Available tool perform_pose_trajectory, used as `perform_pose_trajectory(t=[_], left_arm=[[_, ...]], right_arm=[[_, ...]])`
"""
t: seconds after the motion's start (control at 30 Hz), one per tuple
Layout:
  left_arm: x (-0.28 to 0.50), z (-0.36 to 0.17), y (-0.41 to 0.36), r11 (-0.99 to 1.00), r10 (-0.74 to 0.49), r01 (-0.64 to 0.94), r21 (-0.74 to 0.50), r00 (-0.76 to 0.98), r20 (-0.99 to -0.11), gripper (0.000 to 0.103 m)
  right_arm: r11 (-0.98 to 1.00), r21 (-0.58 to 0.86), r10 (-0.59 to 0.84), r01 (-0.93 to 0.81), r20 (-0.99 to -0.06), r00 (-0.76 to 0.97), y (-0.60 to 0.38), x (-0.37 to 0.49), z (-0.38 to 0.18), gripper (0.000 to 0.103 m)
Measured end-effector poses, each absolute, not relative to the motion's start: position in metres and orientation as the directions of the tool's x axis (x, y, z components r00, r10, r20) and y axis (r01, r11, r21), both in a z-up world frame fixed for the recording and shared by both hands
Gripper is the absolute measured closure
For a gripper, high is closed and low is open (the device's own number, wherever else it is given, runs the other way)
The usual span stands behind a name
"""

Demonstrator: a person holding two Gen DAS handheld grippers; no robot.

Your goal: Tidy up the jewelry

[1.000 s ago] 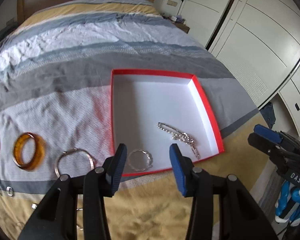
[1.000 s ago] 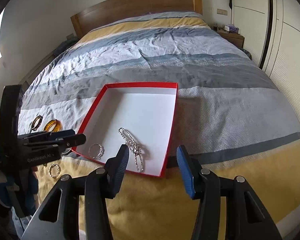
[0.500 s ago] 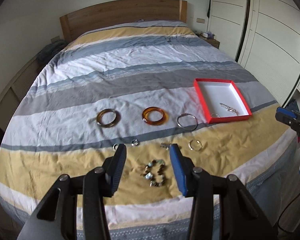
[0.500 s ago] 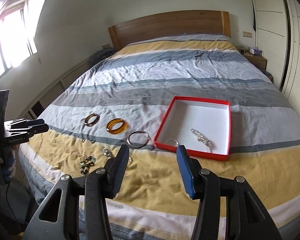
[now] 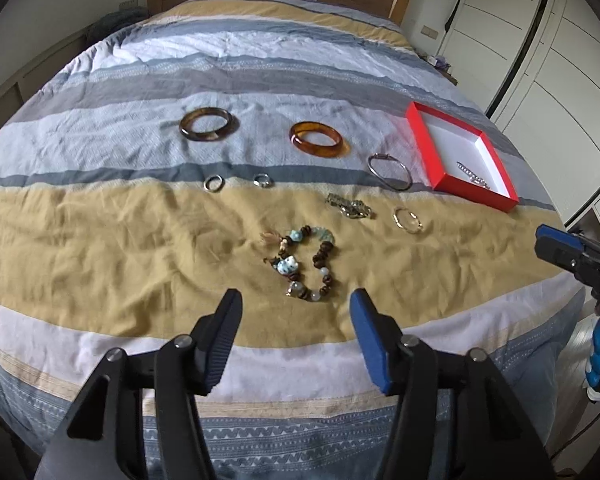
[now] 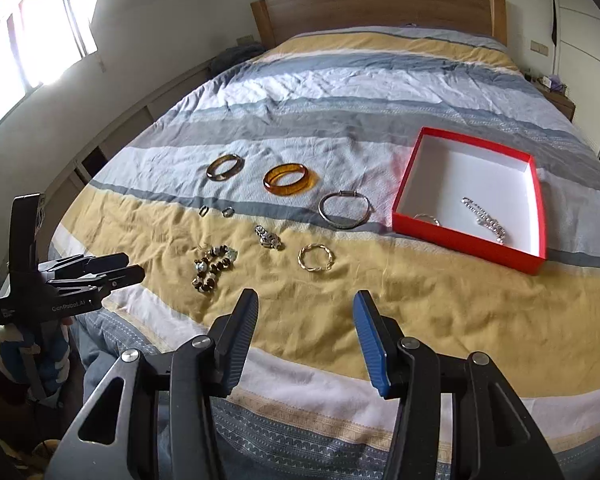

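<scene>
Left wrist view: beaded bracelet point(image 5: 306, 262) lies just beyond the empty, just-widened jaws.

near yellow band of the bed point(image 5: 100, 248) bare on the left, free to pass. beaded bracelet point(image 5: 306, 262) lies just ahead of the left gripper point(image 5: 296, 312), nothing between its open jaws. rings, bangles clutter mid bed. red box point(image 6: 466, 240) blocks the right; far bed open.
</scene>
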State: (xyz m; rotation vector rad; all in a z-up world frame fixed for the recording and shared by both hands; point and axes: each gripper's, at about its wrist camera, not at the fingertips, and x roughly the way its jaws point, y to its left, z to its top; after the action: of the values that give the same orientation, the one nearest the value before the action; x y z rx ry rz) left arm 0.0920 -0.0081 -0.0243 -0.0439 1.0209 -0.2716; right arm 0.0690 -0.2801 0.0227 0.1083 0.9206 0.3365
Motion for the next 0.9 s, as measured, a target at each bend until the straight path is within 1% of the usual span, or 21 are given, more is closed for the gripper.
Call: perform_pose_trajectory(t=[0.13,0.37,0.5,0.6,0.73,0.83,0.9], left_arm=[[0.11,-0.048,-0.016,0.965,-0.246,0.2,-0.171,0.462,-0.852,0.048],[0.141,-0.083,-0.029,0.971,-0.209,0.192,-0.14,0.41,-0.888,0.048],[0.154,-0.094,-0.036,0.97,-0.199,0.207,-0.123,0.4,-0.894,0.048],[0.161,-0.1,-0.044,0.969,-0.177,0.23,-0.087,0.405,-0.897,0.048],[0.167,-0.103,-0.044,0.967,-0.195,0.233,-0.103,0.416,-0.888,0.049],[0.168,-0.103,-0.044,0.966,-0.198,0.236,-0.104,0.424,-0.884,0.058],[0.168,-0.102,-0.044,0.965,-0.208,0.238,-0.113,0.426,-0.881,0.071]], right_arm=[[0.933,0.251,0.351,-0.257,-0.788,0.506,-0.273,0.088,-0.006,0.054],[0.912,0.291,0.394,-0.289,-0.817,0.421,-0.256,0.129,-0.048,0.054],[0.91,0.305,0.399,-0.282,-0.828,0.393,-0.251,0.154,-0.069,0.054],[0.914,0.297,0.389,-0.277,-0.839,0.381,-0.245,0.172,-0.083,0.051],[0.913,0.299,0.388,-0.276,-0.845,0.368,-0.238,0.189,-0.096,0.051],[0.913,0.303,0.39,-0.273,-0.844,0.369,-0.236,0.197,-0.101,0.051],[0.914,0.301,0.389,-0.273,-0.844,0.37,-0.234,0.201,-0.103,0.052]])
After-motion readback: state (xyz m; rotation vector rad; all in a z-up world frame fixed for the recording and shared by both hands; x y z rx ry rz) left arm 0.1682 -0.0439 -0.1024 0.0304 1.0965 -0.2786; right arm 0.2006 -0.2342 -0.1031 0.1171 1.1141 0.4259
